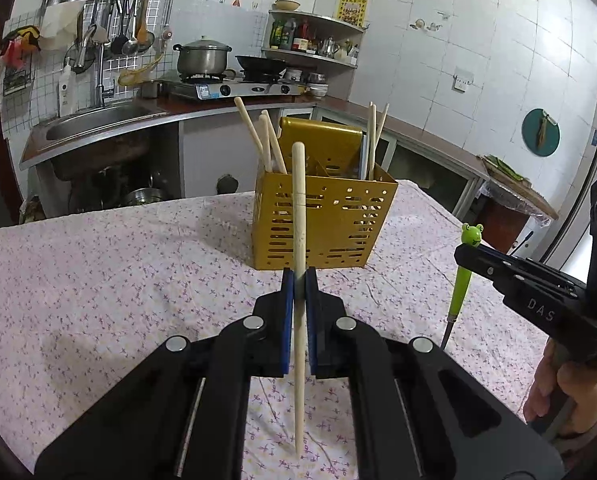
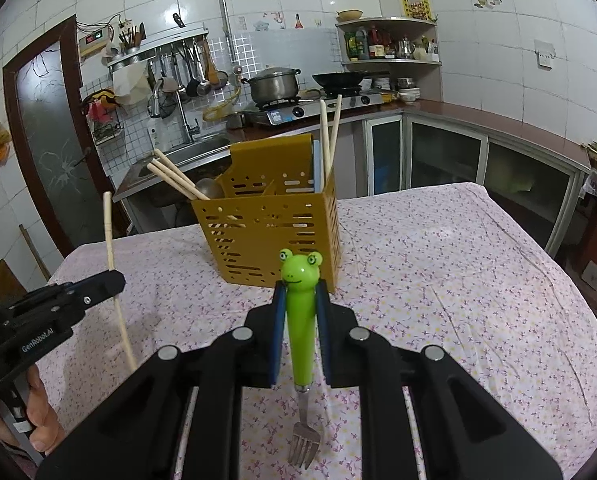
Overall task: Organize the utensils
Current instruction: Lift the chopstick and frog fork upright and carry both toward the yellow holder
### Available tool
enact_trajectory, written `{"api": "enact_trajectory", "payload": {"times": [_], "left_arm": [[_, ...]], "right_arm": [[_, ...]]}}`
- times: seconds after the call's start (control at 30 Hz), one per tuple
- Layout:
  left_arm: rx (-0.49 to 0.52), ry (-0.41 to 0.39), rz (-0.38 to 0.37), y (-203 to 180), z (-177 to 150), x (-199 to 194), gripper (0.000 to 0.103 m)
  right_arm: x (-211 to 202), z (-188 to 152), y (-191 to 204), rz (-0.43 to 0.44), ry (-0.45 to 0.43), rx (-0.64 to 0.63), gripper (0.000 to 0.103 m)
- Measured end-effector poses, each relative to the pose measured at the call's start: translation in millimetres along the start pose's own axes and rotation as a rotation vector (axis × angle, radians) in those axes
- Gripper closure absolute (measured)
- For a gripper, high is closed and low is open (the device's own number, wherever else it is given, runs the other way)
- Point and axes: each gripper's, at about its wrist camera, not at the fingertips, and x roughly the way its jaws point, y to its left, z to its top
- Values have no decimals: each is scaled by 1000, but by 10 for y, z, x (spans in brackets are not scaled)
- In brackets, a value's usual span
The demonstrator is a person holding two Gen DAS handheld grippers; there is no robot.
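Two fingers [image 2: 279,320] clamp the frog fork [image 2: 300,320].

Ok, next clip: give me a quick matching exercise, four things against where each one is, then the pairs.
Things:
1. single wooden chopstick
2. frog-handled fork
3. yellow utensil holder
4. steel pot

Places:
A. on the gas stove
B. standing on the floral tablecloth
C. clamped in the left gripper's jaws
D. clamped in the right gripper's jaws

Pairs: 1-C, 2-D, 3-B, 4-A
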Motion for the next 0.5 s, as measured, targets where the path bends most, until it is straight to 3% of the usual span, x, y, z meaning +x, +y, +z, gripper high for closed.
{"api": "enact_trajectory", "payload": {"times": [0.2,0.5], "left_arm": [[3,-17,-2,-46,49,-59,99],[8,-165,-10,-117,835,-322,99]], "right_arm": [[-41,59,9,9,-15,-3,88],[-100,668,46,14,-106,-27,88]]}}
